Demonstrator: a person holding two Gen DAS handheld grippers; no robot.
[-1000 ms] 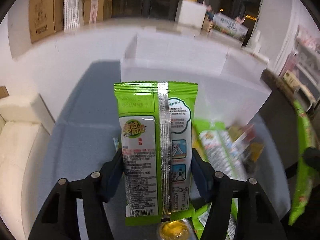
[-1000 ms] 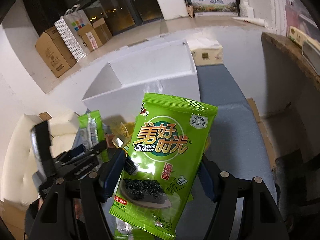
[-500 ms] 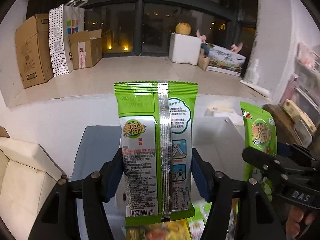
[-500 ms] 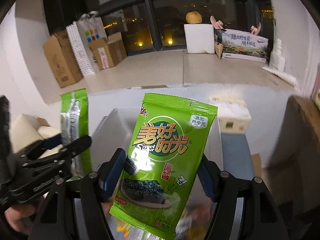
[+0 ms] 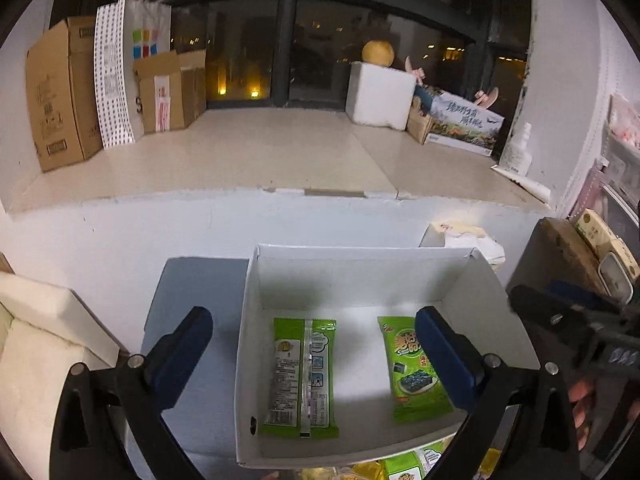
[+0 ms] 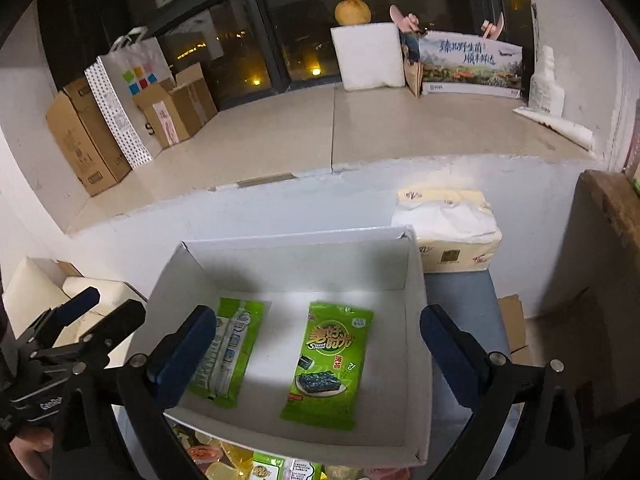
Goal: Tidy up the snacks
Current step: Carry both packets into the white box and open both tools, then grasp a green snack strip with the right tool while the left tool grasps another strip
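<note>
Dim indoor light is falling from above; the window point(image 5: 320, 40) is showing night glare spots, fisheye bending is darkening corners, and the box point(image 6: 420, 320) floor is lying shadowed.

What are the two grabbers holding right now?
Nothing. The left gripper and right gripper have just opened, jaws empty. Both green seaweed snack packets lie flat in the white box.

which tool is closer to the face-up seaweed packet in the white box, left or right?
Right. The right tool hangs open directly above the seaweed packet in the white box. The left tool hangs open over the other packet beside it.
</note>
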